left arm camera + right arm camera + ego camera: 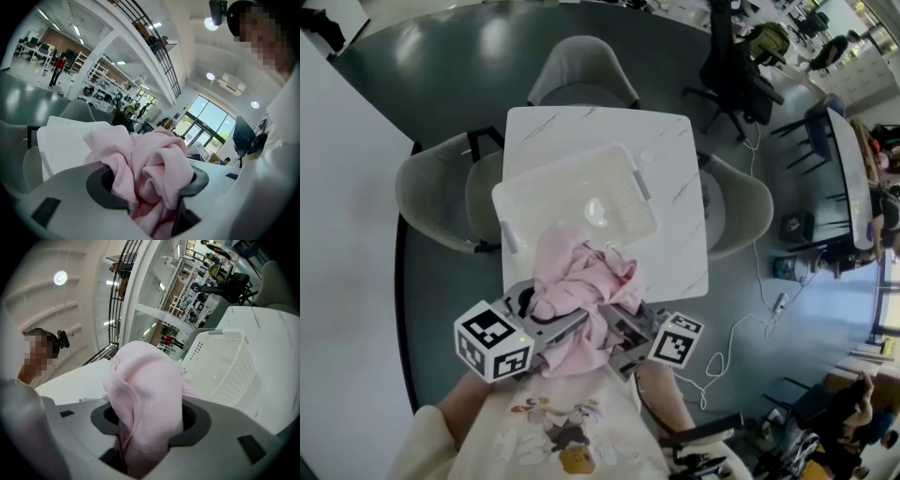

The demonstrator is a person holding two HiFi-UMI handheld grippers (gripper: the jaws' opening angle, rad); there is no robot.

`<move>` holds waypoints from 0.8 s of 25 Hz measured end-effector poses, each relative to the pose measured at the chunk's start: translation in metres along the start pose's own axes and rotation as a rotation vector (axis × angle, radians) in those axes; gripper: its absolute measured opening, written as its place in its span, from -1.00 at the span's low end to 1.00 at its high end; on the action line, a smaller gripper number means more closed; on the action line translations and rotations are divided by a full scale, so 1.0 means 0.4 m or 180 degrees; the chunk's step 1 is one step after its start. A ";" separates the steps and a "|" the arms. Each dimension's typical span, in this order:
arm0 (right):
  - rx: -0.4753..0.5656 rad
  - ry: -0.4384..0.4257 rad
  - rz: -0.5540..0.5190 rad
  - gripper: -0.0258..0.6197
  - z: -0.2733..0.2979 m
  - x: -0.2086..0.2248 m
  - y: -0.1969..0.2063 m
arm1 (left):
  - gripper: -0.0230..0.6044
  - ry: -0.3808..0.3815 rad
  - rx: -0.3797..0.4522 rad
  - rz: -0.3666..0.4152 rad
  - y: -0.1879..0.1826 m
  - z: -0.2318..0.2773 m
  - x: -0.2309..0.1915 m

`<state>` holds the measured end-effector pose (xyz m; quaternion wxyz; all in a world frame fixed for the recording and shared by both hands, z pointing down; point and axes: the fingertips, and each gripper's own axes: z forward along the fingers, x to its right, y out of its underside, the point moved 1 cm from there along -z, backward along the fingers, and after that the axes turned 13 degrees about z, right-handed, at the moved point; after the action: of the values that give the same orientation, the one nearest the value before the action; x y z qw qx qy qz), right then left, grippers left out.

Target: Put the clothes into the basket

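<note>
So the person has a crumpled pale pink soft-fabric garment (581,291) bunched up between both hands and lifted clear of the white marble-look square surface (675,225). The left tool (150,180) has its jaws fairly wide but pressed onto a fat wad of the pink cloth. The right tool (150,420) is pinching another fold of the same bundle, so it's a two-handed carry with nothing loose in either one. What matters for the next bit: the white perforated plastic laundry basket (567,187) sits on the surface straight ahead of both tools, on the far side of the bundle from the person. From above, the top of the pink bundle overlaps the basket's near rim, but I can't tell if it's really over the opening or just short of it. The basket's long side runs roughly crossways to the reach, a bit skewed, and neither tool looks noticeably closer. My guess is it wants a short push forward, then both tools letting go together so the cloth drops in rather than draping on the rim. Grey shell chairs (581,70) ring the surface, out of the way.
</note>
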<state>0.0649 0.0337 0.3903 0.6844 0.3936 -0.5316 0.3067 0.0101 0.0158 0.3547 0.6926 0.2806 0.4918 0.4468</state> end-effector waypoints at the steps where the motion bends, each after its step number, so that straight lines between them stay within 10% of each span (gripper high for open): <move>1: -0.0007 -0.0001 -0.0021 -0.21 0.020 -0.001 0.000 | -0.11 -0.0012 0.0010 0.0000 -0.002 -0.010 -0.017; 20: -0.0010 0.0072 -0.0019 -0.21 0.153 0.009 -0.105 | -0.11 -0.0106 0.0151 -0.0143 -0.079 0.003 -0.167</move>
<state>0.0711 -0.0403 0.3924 0.6920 0.3905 -0.5231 0.3082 0.0144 -0.0580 0.3577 0.7037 0.2932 0.4968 0.4147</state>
